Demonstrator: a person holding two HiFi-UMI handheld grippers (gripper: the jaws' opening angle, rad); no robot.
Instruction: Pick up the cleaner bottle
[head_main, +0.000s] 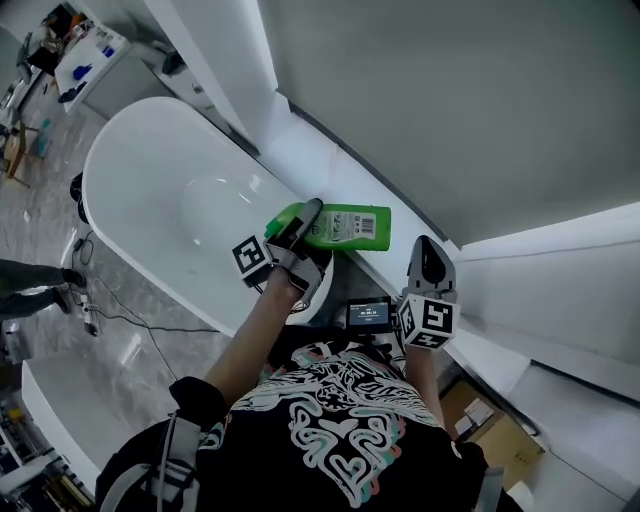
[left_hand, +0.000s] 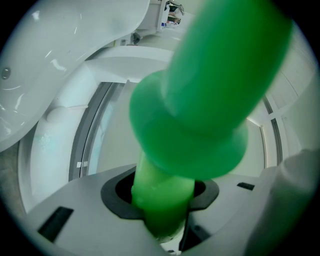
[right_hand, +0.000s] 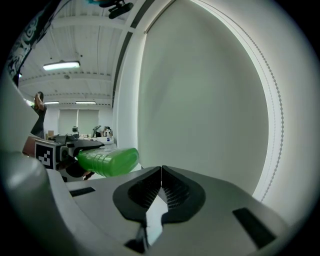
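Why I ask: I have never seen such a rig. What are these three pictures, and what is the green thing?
No robot here: a person holds a hand-held gripper in each hand. The head view looks down from their head over a white bathtub. The other two come from cameras riding on them. The left hand-held gripper is clamped on one end of the green cleaner bottle, held sideways. The right hand-held gripper is shut and empty.
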